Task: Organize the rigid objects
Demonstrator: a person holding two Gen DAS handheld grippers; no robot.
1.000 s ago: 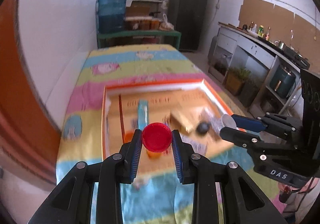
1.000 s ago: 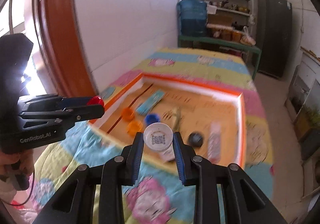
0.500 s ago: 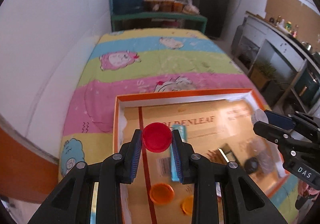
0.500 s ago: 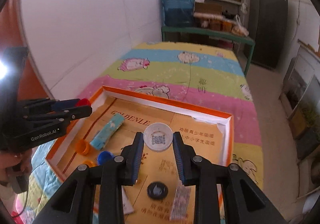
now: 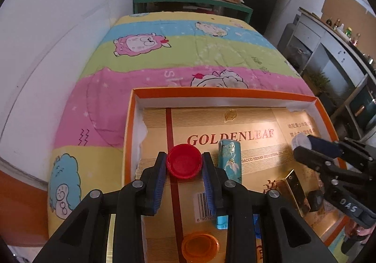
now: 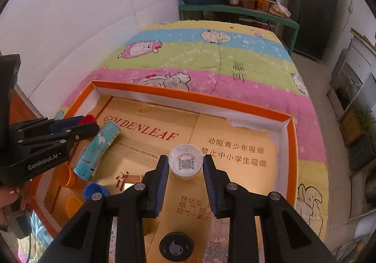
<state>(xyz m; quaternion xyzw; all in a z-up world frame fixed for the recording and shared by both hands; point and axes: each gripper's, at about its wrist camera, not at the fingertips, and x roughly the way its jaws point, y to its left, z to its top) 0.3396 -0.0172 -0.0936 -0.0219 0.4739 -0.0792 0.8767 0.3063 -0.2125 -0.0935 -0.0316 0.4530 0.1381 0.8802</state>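
Note:
My left gripper [image 5: 184, 164] is shut on a red bottle cap [image 5: 184, 164] and holds it over the left part of an orange-rimmed box tray [image 5: 223, 92]. My right gripper [image 6: 186, 164] is shut on a white cap with a QR code [image 6: 186, 162] over the tray's middle [image 6: 192, 98]. A teal tube [image 5: 229, 162] lies just right of the red cap, and it also shows in the right wrist view [image 6: 98, 150]. The left gripper also shows in the right wrist view [image 6: 77, 125], and the right gripper shows in the left wrist view [image 5: 303, 145].
In the tray lie orange caps [image 6: 67, 175] [image 5: 199, 245], a blue cap [image 6: 94, 190], a black cap [image 6: 176, 247], a gold box [image 5: 295, 190] and a clear glitter tube [image 6: 217, 239]. The tray sits on a striped cartoon blanket [image 6: 211, 56]. A white wall [image 5: 47, 28] stands at the left.
Both grippers have moved forward and down over the tray, still holding their caps. The tray and its objects now lie closer beneath them.

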